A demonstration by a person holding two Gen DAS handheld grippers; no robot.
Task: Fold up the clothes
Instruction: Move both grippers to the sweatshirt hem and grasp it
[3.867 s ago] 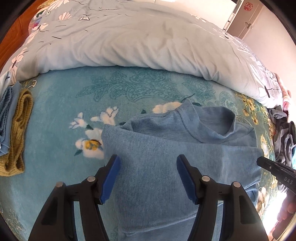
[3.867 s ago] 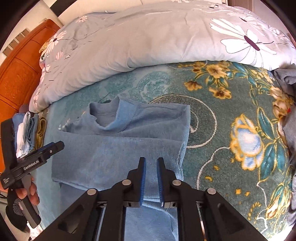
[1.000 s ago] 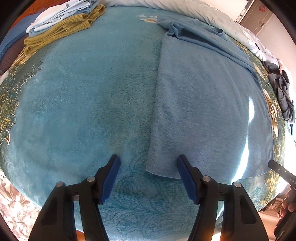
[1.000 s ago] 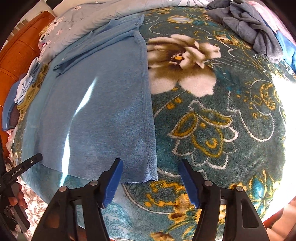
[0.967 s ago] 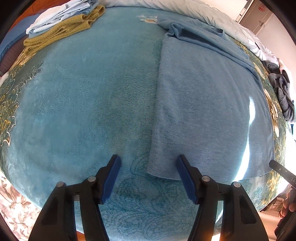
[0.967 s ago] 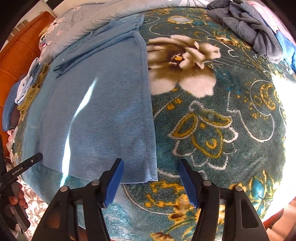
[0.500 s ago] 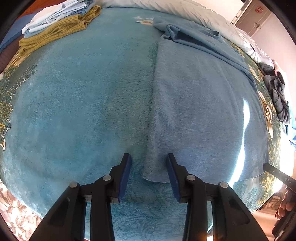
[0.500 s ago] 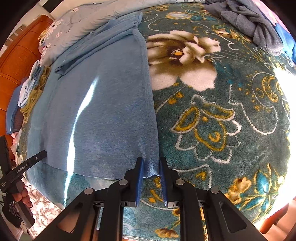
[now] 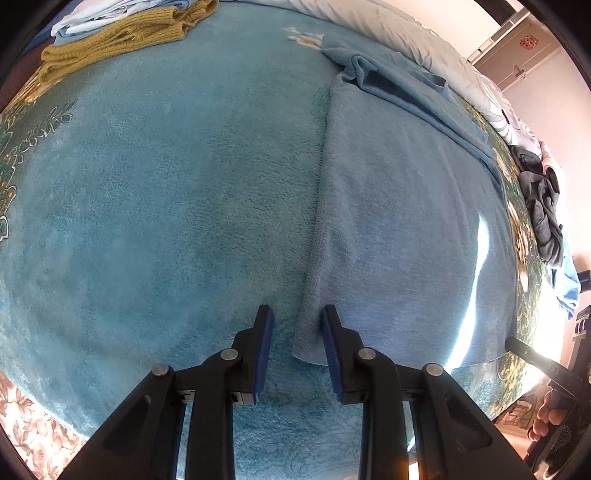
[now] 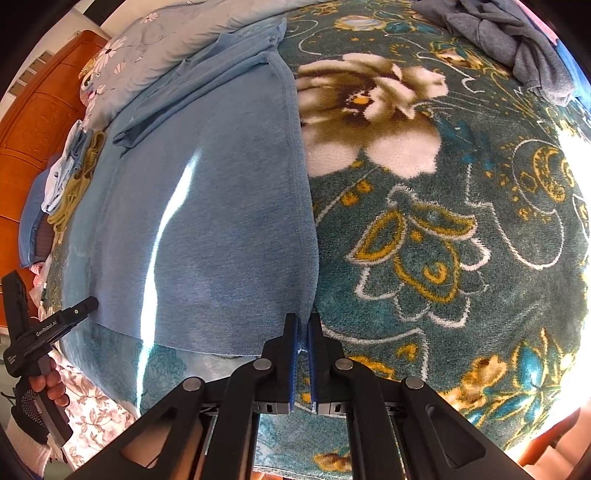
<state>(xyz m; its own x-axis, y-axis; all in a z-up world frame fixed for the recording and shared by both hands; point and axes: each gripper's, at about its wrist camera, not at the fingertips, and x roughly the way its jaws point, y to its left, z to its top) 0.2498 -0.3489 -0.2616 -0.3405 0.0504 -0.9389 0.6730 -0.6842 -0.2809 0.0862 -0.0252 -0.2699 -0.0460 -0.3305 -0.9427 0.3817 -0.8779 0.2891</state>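
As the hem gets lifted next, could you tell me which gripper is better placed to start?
Right: the right gripper already pinches the blue sweater corner; the left gripper is closing around its corner.

A home bedroom is shown. A bed is covered by a teal floral blanket [image 10: 443, 229], and a pale flowered duvet [image 10: 155, 48] is bunched along its far side. An orange wooden headboard [image 10: 33, 122] is seen at one end, with folded clothes [image 9: 122, 33] stacked near it. A grey garment [image 10: 509, 40] is left crumpled on the blanket, and a door [image 9: 517, 59] is set in a plain wall.
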